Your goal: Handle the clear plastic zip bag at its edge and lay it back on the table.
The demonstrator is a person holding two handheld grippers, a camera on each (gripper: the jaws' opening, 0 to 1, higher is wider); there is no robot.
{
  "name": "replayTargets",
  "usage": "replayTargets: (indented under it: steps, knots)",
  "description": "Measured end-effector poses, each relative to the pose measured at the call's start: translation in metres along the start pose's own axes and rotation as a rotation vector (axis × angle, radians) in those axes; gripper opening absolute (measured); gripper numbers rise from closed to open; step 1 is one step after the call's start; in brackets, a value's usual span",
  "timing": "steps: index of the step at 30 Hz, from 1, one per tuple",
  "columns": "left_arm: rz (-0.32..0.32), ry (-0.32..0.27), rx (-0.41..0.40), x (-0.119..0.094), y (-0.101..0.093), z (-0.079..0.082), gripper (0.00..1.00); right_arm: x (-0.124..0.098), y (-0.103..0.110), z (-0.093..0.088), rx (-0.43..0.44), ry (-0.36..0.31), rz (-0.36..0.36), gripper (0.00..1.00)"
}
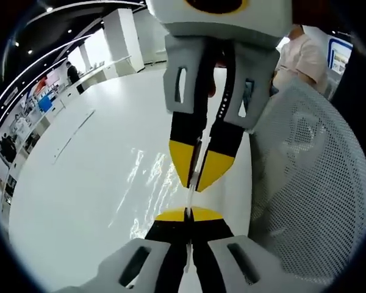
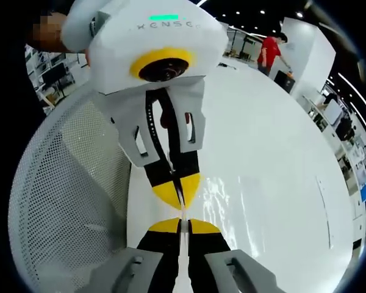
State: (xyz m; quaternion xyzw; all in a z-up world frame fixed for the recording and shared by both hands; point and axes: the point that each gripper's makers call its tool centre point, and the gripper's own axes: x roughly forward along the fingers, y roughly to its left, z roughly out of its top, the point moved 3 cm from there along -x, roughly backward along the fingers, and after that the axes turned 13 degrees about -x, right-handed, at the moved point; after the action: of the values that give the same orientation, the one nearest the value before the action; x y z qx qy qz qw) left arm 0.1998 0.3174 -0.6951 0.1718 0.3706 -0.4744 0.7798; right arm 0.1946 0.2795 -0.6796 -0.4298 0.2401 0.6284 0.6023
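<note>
Nearest in the left gripper view, the left gripper (image 1: 188, 213) has its yellow-tipped jaws pinched together on the thin edge of the clear zip bag (image 1: 190, 186); facing it from above, the right gripper (image 1: 198, 174) nips the same edge. In the right gripper view the pairing is mirrored: right gripper (image 2: 183, 224) below, left gripper (image 2: 177, 186) above, the bag (image 2: 183, 210) seen edge-on between them. Holding it at two points likely keeps the limp film taut above the white table (image 1: 79, 183), near its edge by a mesh chair (image 1: 317, 183). Beyond, a person in red (image 2: 269, 52) stands at the table's far end.
</note>
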Motion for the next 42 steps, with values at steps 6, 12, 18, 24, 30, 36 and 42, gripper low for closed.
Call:
replayTargets:
  steps: [6,12,18,24,30,36,42]
  knots:
    - [-0.007,0.014,0.033,0.001,-0.001,-0.004,0.01,0.002,0.0,0.003,0.0,0.002,-0.001,0.0]
    - [-0.018,0.015,0.097,0.002,-0.001,-0.004,0.0,0.004,0.001,0.005,0.003,0.005,0.003,0.0]
    - [-0.033,0.029,0.094,0.0,-0.003,-0.003,0.0,0.005,0.003,-0.006,0.016,0.036,0.01,0.0]
    - [-0.04,0.019,0.103,0.001,-0.001,-0.001,0.0,0.001,0.006,-0.01,0.034,0.043,0.0,0.0]
    - [-0.042,0.016,0.114,0.002,-0.002,-0.002,0.0,-0.001,0.008,-0.004,0.032,0.052,-0.003,0.0]
    - [-0.033,0.017,0.107,0.003,-0.001,-0.005,0.0,0.003,0.005,-0.003,0.028,0.058,-0.004,0.0]
    - [-0.036,0.004,0.115,0.002,-0.004,-0.005,0.01,0.005,0.004,-0.006,0.018,0.064,-0.006,0.0]
